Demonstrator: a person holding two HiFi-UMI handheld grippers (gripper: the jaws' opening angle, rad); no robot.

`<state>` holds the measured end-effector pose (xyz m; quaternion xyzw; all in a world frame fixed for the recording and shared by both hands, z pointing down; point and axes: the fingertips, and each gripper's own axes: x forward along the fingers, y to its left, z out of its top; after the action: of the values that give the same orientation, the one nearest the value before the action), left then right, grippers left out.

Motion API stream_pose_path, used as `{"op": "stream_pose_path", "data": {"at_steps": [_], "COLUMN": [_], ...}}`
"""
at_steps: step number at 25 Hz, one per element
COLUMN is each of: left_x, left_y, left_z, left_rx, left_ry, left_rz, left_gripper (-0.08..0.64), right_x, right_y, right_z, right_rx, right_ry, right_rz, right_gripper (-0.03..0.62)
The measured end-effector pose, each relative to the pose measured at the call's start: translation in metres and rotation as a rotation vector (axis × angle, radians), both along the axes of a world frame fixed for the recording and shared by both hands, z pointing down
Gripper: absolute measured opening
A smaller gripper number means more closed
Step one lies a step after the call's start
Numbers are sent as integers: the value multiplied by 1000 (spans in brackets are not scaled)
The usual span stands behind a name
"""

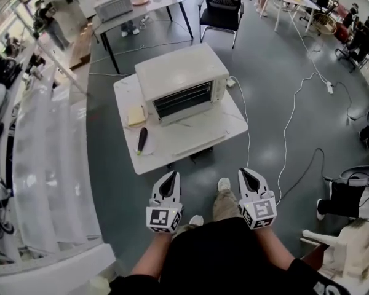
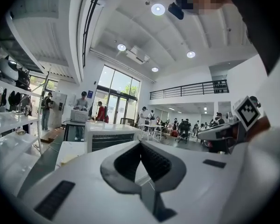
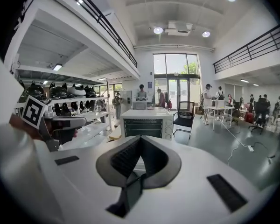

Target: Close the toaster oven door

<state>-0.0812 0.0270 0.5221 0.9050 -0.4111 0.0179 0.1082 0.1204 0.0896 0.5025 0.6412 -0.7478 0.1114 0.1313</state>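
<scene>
A white toaster oven (image 1: 183, 78) stands on a low white table (image 1: 234, 123), a good step ahead of me. Its front (image 1: 183, 100) shows dark with horizontal rack bars. A long white bar (image 1: 198, 145) lies near the table's front edge; I cannot tell whether it belongs to the door. My left gripper (image 1: 170, 176) and right gripper (image 1: 248, 172) hang side by side at waist height, well short of the table, both shut with nothing held. The oven (image 2: 109, 139) appears beyond the left gripper (image 2: 140, 143), and the oven (image 3: 147, 120) sits straight ahead of the right gripper (image 3: 140, 138).
A yellow pad (image 1: 137, 115) and a dark eggplant-shaped thing (image 1: 141, 141) lie on the table's left part. A white cable (image 1: 287, 134) snakes over the floor to the right. White shelves (image 1: 43, 165) line the left. A black chair (image 1: 221, 11) and another table (image 1: 141, 8) stand behind.
</scene>
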Motion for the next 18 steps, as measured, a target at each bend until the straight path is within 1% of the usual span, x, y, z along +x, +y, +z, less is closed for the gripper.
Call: {"op": "stream_pose_path", "data": {"at_steps": [3,6,9,12,14,16,18], "left_x": [15,31,49,59,59,57,58], "left_y": [-24,-47,-69,-86,-98,-108,-114], "left_z": [9,16,17,20,28,37,41], "left_rx": [-8,-33,-38,-52,-89,-125,-137], "left_ry": [-29,-37,-51,-52,-52,-67,-86], "left_rz": [-32,-79,-123,-182,-237,-292,-329], "left_gripper": [18,18,18,18,18,18,18], "right_x": [23,44,65,81,86,85,79], "right_y": [-30,-63,-91,-113,-128,-144,-159], "right_z": [9,9,13,18,22,26,28], "right_rx": [-10,-13,-21,-28,-32,-40,-40], "right_ry": [-8,-13,-26,-44,-60,-76,-82], "right_rz": [-28,-72,-106,-137,-171,-223,-286], "right_gripper": [21,21,21,21,21,21,21]}}
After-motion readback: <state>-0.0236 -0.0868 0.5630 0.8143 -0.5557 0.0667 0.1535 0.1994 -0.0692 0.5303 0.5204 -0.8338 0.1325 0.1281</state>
